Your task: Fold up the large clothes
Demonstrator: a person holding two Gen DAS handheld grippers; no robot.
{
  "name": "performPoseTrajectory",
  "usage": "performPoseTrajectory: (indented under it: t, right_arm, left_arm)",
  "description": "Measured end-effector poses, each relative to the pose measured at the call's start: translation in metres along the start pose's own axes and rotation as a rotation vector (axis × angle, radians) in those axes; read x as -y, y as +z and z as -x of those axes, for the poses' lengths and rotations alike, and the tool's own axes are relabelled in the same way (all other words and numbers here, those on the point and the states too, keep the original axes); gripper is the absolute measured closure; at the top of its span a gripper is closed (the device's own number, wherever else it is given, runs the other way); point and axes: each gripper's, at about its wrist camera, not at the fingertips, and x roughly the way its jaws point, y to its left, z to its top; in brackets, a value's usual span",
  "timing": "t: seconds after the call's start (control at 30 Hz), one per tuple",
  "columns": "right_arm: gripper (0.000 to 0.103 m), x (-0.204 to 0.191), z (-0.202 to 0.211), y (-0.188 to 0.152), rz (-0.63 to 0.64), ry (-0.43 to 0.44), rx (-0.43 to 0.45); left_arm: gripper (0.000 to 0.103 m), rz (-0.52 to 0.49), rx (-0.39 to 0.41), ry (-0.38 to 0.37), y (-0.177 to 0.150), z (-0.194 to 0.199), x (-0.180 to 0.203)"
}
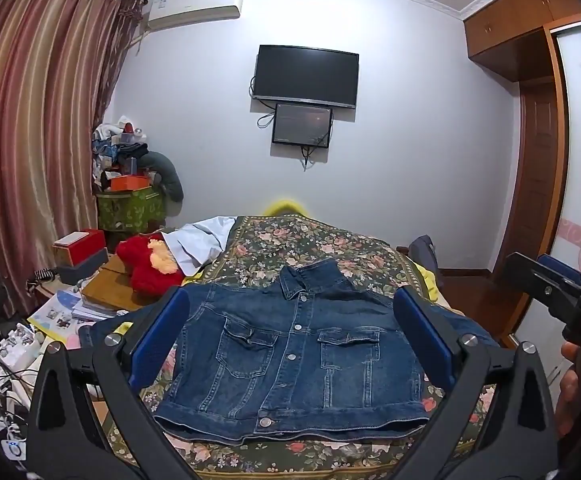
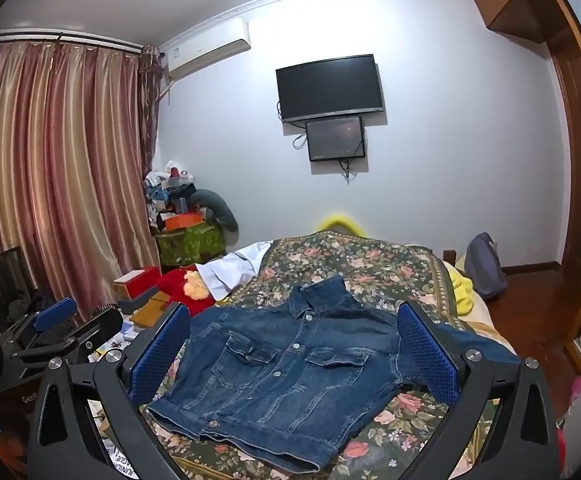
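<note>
Bed had a dark floral bedspread point(image 1: 310, 240). Wall-mounted TV point(image 1: 305, 75) hung on the far wall with a smaller screen point(image 1: 301, 124) right under it, air conditioner point(image 1: 194, 4) up near the striped curtains point(image 1: 30, 140). A red plush toy point(image 1: 146, 268) sat beside the bed, next to a white sheet point(image 1: 198, 240). Grey backpack point(image 2: 484, 266) leaned on the floor by the wooden door point(image 1: 538, 184).

Walls: pale, lavender-tinted wall point(image 1: 410, 80) with white cornice.
Mounted: black television point(image 1: 305, 75), smaller screen point(image 1: 301, 124) below, air conditioner point(image 1: 196, 2) top left.
Window: striped pink-gold curtains point(image 1: 38, 120) drawn.
Right: wooden door point(image 1: 538, 168), overhead cupboard point(image 1: 518, 12).
Bed: floral bedspread point(image 1: 290, 240).
</note>
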Motion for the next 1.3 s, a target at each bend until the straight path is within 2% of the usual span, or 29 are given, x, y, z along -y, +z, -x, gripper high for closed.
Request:
performPoseTrajectory:
  t: [1.3]
  right_arm:
    - [0.000, -0.003, -0.009, 0.004, -0.005, -0.001, 0.008]
  left_arm:
    - [0.000, -0.014, 0.023, -0.005, 0.008, 0.006, 0.006]
